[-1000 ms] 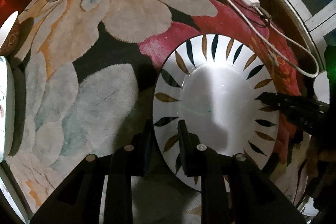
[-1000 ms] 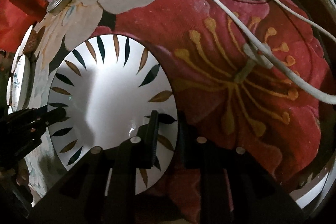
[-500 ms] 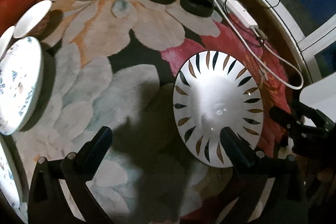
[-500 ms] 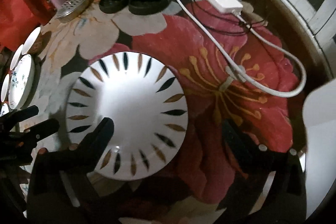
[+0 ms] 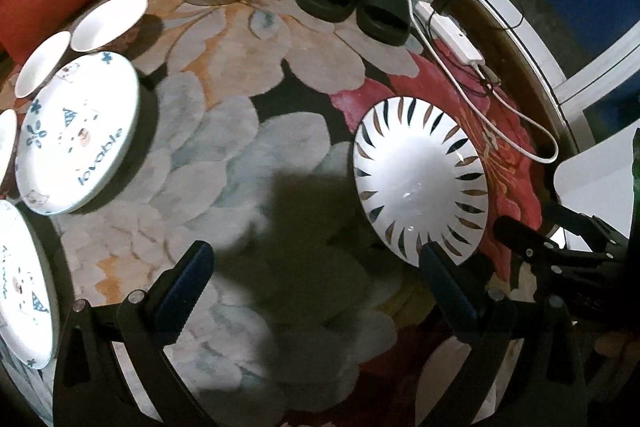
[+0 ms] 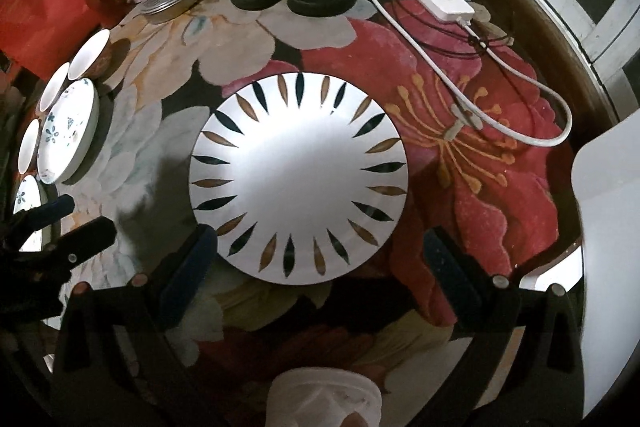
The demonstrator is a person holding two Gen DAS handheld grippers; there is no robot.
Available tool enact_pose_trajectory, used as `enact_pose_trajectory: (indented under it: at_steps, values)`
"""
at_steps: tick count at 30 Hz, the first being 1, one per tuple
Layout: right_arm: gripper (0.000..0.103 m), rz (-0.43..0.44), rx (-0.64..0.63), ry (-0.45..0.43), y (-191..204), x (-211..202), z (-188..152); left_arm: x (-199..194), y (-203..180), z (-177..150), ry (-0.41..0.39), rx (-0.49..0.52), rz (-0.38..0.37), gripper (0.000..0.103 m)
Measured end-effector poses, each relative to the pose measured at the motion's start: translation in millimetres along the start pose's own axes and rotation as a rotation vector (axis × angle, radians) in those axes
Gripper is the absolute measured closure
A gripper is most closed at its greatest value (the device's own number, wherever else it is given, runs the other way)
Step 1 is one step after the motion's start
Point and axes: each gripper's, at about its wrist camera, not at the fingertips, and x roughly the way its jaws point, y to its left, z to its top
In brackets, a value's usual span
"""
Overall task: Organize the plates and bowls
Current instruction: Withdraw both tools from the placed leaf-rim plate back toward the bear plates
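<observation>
While both grippers gape, 1 leaf-rimmed plate [image 6: 298, 183] lies on the rug [image 6: 480, 195].

Left gripper [image 5: 316, 279]: seen from its own wrist view with both fingers spread wide, jaws fully parted, nothing held between them. The left finger [image 5: 188, 283] and right finger [image 5: 444, 283] are angled outward from the black frame. The same gripper is also seen at the lower left edge of the right wrist view [image 6: 76, 223], its two dark fingers apart.

Right gripper [image 6: 320, 267]: jaws likewise spread wide, nothing gripped. Fingers are angled outward, pads dark blue. It is also seen at the right edge of the left wrist view [image 5: 536, 227], fingers parted. Both grippers are raised and pointed downward.
</observation>
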Motion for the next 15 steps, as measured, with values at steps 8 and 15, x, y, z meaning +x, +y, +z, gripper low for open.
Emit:
enact_pose_trajectory:
  at_steps: [8,15]
  values:
    - [0.000,-0.011,-0.039,-0.007,18,-5,0,-16,23,-5,-0.017,-0.018,0.026,0.001]
    - [0.000,-0.007,-0.054,-0.008,30,-7,0,-23,39,-10,-0.020,-0.037,0.042,0.001]
